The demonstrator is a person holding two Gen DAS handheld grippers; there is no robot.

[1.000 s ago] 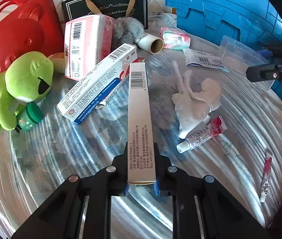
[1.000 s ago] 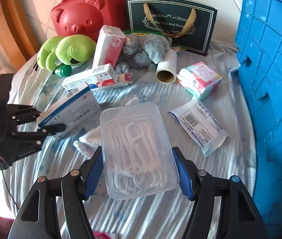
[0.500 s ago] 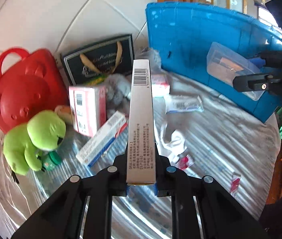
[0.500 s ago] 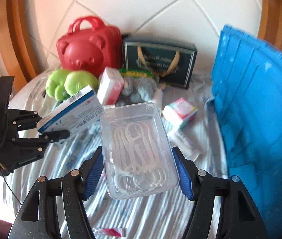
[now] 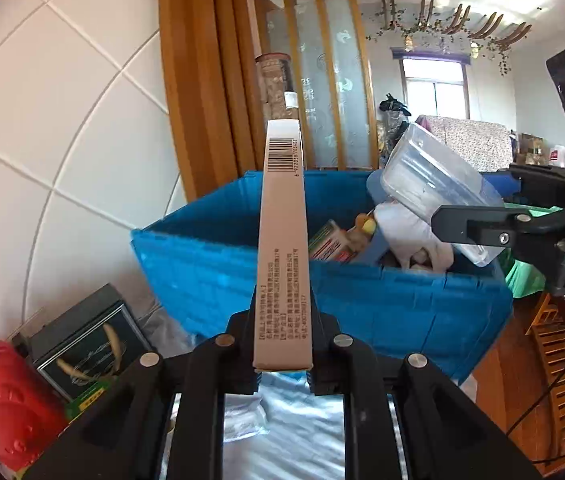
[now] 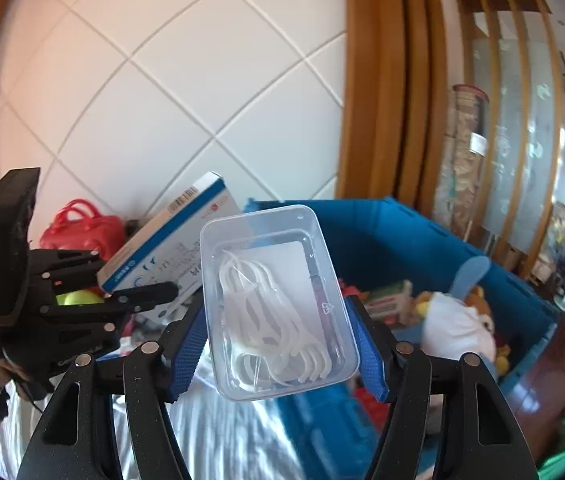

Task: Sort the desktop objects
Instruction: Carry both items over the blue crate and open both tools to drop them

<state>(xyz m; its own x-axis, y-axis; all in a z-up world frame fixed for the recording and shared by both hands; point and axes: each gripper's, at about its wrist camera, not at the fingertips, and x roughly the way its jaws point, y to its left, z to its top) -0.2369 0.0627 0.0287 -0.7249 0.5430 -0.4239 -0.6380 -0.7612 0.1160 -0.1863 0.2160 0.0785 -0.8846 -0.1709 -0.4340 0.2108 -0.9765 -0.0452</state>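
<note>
Left gripper [image 5: 282,372] pinching medicine box [image 5: 282,248], right gripper [image 6: 278,348] clamping floss-pick container [image 6: 278,304], beside blue crate [image 5: 362,292]

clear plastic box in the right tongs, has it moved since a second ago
Yes. The clear plastic box has been lifted off the table and carried toward the blue crate, whose open top now shows beside it.

One blue crate [image 5: 362,292]; one carton [image 5: 282,248]; one clear tub [image 6: 278,300].

Left gripper [image 5: 282,376]: black, silver screws. Right gripper [image 6: 282,354]: black, ribbed blue pads [image 6: 186,350].
</note>
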